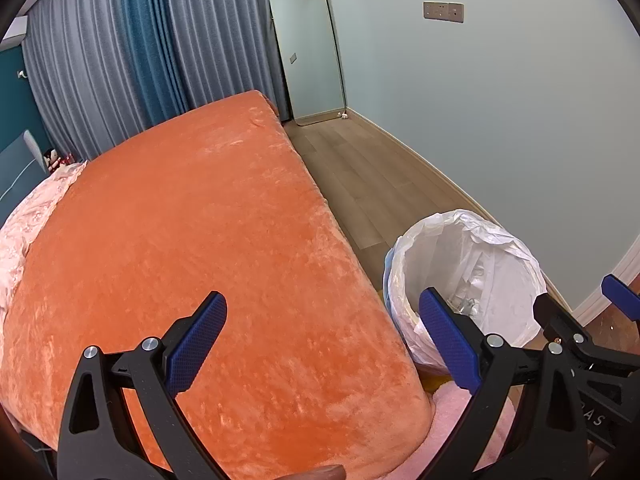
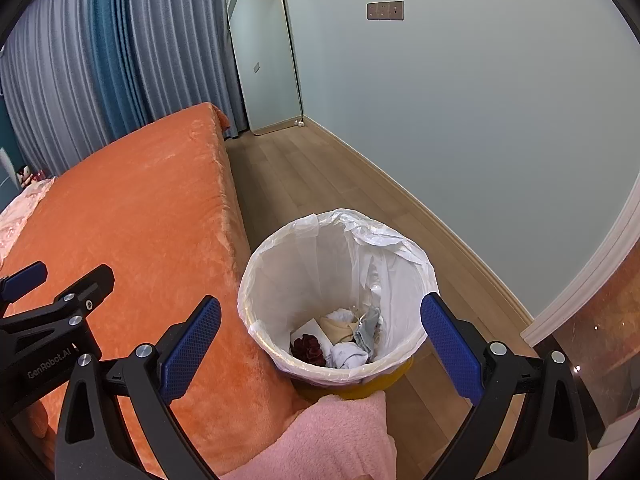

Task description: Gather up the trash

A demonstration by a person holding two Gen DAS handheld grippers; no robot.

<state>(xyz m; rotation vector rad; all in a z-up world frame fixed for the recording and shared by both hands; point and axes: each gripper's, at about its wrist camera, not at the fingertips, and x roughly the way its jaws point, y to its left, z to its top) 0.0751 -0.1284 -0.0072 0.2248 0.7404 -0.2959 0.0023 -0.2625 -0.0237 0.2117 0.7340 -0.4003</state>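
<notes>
From the left wrist, the left claw (image 1: 320, 344) gapes empty over the bed (image 1: 192, 240) beside the bin (image 1: 468, 280); from the right, the right claw (image 2: 320, 344) gapes empty above that bin, whose white liner (image 2: 304, 248) holds crumpled trash (image 2: 340, 340).

A wide bed under an orange plush blanket (image 2: 132, 216) fills the left; a yellow bin lined with a white plastic bag (image 2: 336, 276) stands on the wooden plank floor (image 2: 320, 176) just beside its near right edge, crumpled tissues and scraps (image 2: 340, 340) inside. A tall leaning mirror (image 2: 264, 56) stands in the far corner, right of pleated curtains (image 2: 100, 60) behind the bed
</notes>
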